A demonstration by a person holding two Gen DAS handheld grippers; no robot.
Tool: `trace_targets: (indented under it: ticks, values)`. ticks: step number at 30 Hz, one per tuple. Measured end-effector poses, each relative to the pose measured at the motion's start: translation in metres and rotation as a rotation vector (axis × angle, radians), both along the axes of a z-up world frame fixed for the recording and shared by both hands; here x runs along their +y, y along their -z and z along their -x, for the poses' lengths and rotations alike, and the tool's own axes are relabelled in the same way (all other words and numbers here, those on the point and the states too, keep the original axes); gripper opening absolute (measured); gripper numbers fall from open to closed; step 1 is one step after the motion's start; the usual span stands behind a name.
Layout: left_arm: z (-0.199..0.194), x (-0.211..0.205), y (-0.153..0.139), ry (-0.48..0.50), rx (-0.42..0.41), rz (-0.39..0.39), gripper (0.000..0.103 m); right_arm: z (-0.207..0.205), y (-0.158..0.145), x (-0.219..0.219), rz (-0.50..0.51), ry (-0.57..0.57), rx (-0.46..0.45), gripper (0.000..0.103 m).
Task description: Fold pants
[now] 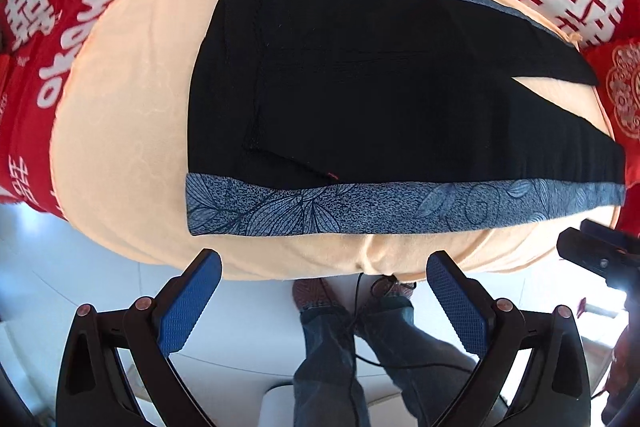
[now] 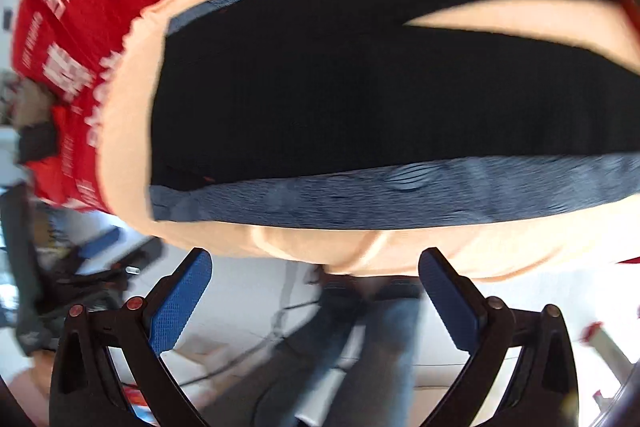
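Note:
Black pants [image 1: 360, 87] with blue leaf-patterned side stripes [image 1: 360, 211] lie flat on a peach cloth [image 1: 128, 131], waist at the left, the two legs splitting toward the right. In the left wrist view my left gripper [image 1: 324, 267] is open, hanging just off the near edge of the cloth with nothing between its blue pads [image 1: 188, 303]. The right wrist view is motion-blurred and shows the same pants [image 2: 360, 99] and stripe [image 2: 400, 191]. My right gripper [image 2: 316, 263] is open too, also short of the cloth's near edge and empty.
A red cover with white characters [image 1: 68, 39] lies under the peach cloth. Below the edge are a pale floor, a person's jeans legs and shoes [image 1: 332, 339] and a cable. The other gripper's black body [image 1: 600, 255] shows at the right. Dark clutter [image 2: 52, 267] sits at the left.

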State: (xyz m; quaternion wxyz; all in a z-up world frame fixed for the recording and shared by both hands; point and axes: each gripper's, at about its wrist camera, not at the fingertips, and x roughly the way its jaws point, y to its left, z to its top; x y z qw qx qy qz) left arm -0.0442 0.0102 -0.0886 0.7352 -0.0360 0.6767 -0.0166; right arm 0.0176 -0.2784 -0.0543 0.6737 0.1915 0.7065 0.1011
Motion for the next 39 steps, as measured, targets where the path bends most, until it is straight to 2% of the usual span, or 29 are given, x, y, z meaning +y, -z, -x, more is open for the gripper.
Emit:
trace_targets:
  ticks: [3,4,5,6,7,8,11,17,20,25,29,30,32,36,39]
  values:
    - [0.003,0.008,0.015,-0.02,-0.01,0.048,0.103,0.008,0.029,0.003,-0.235,0.103,0.021,0.102]
    - [0.005,0.012,0.021,-0.03,-0.013,0.071,0.103,0.012,0.042,0.005,-0.307,0.136,0.033,0.099]
    - [0.007,0.016,0.027,-0.042,-0.015,0.103,0.103,0.015,0.056,0.006,-0.359,0.16,0.042,0.09]
    - [0.008,0.02,0.034,-0.055,-0.016,0.132,0.103,0.018,0.068,0.008,-0.384,0.173,0.05,0.077]
    - [0.011,0.023,0.041,-0.069,-0.017,0.163,0.103,0.021,0.082,0.009,-0.408,0.185,0.063,0.073]
    - [0.012,0.027,0.048,-0.079,-0.018,0.188,0.103,0.023,0.095,0.012,-0.443,0.199,0.078,0.07]
    - [0.012,0.034,0.068,-0.105,-0.013,0.246,0.103,0.029,0.129,0.017,-0.518,0.245,0.092,0.069]
    - [0.007,0.037,0.088,-0.148,-0.025,0.346,0.103,0.016,0.149,0.004,-0.658,0.383,0.038,0.068]
    - [0.003,0.034,0.096,-0.183,-0.006,0.409,0.103,0.0,0.127,0.003,-0.732,0.409,-0.027,0.065]
    - [-0.01,0.029,0.102,-0.314,0.001,0.534,0.103,-0.02,0.087,0.008,-0.753,0.329,-0.092,0.065]
    - [-0.022,0.038,0.103,-0.439,-0.045,0.598,0.102,-0.016,0.086,0.007,-0.709,0.293,-0.081,0.065]
    - [-0.025,0.04,0.102,-0.452,-0.062,0.588,0.095,-0.014,0.087,0.004,-0.687,0.291,-0.073,0.065]
    - [-0.032,0.042,0.101,-0.442,-0.066,0.566,0.093,-0.003,0.092,-0.012,-0.631,0.31,-0.063,0.065]
    - [-0.034,0.041,0.104,-0.402,-0.046,0.529,0.07,0.03,0.104,-0.065,-0.546,0.455,-0.052,0.065]
    - [-0.034,0.04,0.104,-0.373,-0.028,0.518,0.059,0.049,0.11,-0.099,-0.527,0.57,-0.059,0.065]
